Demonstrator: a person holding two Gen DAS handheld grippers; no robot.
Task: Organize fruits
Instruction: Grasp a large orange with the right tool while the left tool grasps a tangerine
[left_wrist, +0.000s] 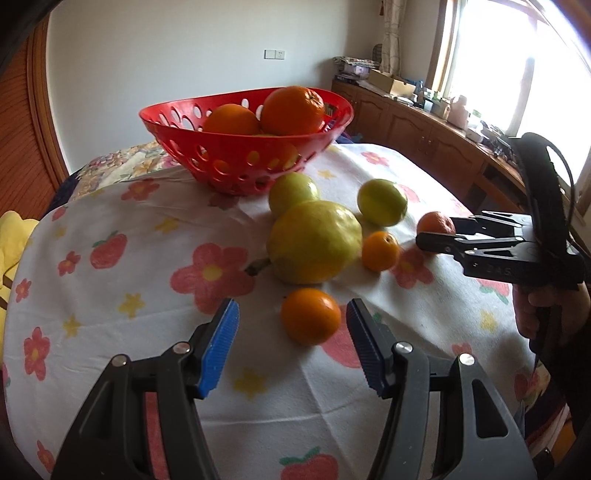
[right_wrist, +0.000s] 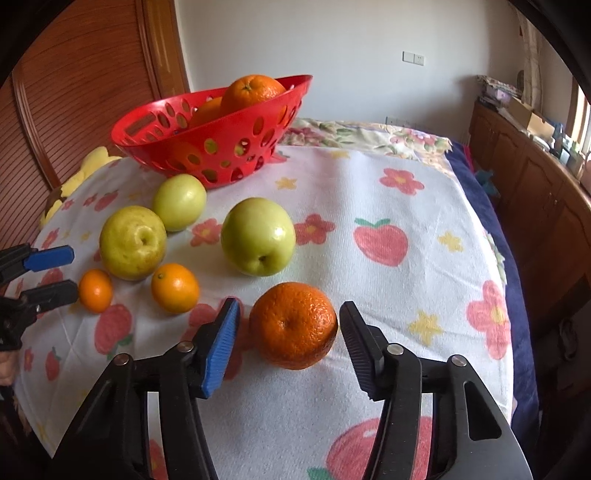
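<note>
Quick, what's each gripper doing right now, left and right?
Left gripper: open, jaws either side of a small orange, not gripping.
Right gripper: open around a mandarin, pads not touching.

Both wrist views look steeply down, close over the table (left_wrist: 110, 229), sharing the red basket (right_wrist: 207, 147).

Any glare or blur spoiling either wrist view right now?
Left wrist view: the window is blown out white at upper right, and fruit near the red basket looks slightly soft. Right wrist view: even light, no glare, sharp orange. Both bend straight lines at the edges.
</note>
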